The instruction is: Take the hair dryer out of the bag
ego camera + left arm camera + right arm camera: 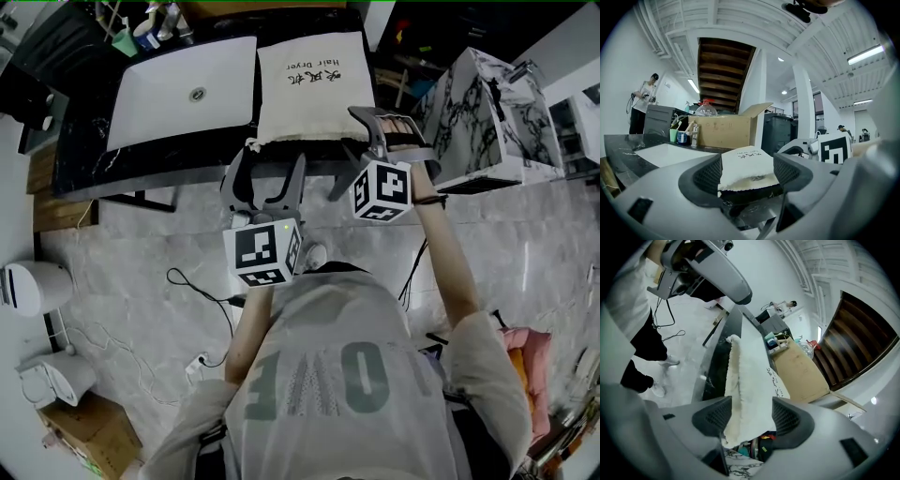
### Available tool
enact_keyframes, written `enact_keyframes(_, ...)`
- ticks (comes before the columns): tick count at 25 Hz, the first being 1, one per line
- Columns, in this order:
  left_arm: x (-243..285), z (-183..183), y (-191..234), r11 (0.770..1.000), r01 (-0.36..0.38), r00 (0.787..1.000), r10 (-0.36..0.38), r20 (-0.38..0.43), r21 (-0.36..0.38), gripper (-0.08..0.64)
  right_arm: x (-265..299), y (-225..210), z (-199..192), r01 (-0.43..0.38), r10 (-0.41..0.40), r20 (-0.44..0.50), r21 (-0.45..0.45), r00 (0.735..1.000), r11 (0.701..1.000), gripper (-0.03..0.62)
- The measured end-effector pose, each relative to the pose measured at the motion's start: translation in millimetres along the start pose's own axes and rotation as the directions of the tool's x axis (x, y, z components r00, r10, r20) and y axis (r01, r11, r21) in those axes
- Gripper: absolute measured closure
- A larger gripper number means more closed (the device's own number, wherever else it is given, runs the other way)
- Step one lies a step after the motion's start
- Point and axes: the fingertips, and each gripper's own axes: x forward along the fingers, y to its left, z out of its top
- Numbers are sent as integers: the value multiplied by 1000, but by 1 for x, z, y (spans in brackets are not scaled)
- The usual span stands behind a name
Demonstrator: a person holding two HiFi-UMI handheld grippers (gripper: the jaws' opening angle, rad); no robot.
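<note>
**Bag on table, both grippers open at its near edge**

On the left of the dark table [141, 161] lies a white panel [183, 89]. Beside it is the cream drawstring bag [302, 89] printed "Hair Dryer". The left gripper [267, 178] hovers at the table's near edge with its fingers apart and the bag's gathered edge just ahead of them. The right gripper [386, 131] is at the bag's near right corner, turned on its side. Its fingers are also apart, with the cloth edge between them, unclamped. The dryer itself cannot be seen. A marble-patterned cabinet [487, 112] stands to the right of the table.
</note>
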Motion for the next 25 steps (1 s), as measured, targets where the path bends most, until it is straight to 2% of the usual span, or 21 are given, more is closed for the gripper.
enact_keyframes(2, 1, -2, -1, 1000, 3, 1000, -3, -8, -1, 239, 2, -1, 2, 9, -9, 9, -4, 1000, 1000, 405)
enact_keyframes(5, 2, -5, -3, 1000, 3, 1000, -3, -14, -1, 239, 4, -1, 4, 22, -22, 14, -13, 1000, 1000, 447)
enact_keyframes(7, 2, -7, -3, 1000, 4, 1000, -4, -15, -2, 239, 2, -3, 8, 37, -36, 29, -6, 999, 999, 520)
enact_keyframes(8, 2, -7, -3, 1000, 6, 1000, -6, -14, -3, 238, 0, -5, 9, 47, -47, 39, 5, 998, 999, 530)
enact_keyframes(15, 2, -7, 4, 1000, 8, 1000, -8, -15, -22, 239, -10, -49, 23, 132, -139, 80, 90, 987, 987, 543)
enact_keyframes(25, 3, 0, 14, 1000, -8, 1000, 8, 2, -23, 239, -19, -89, 34, 199, -208, 98, 92, 973, 976, 543)
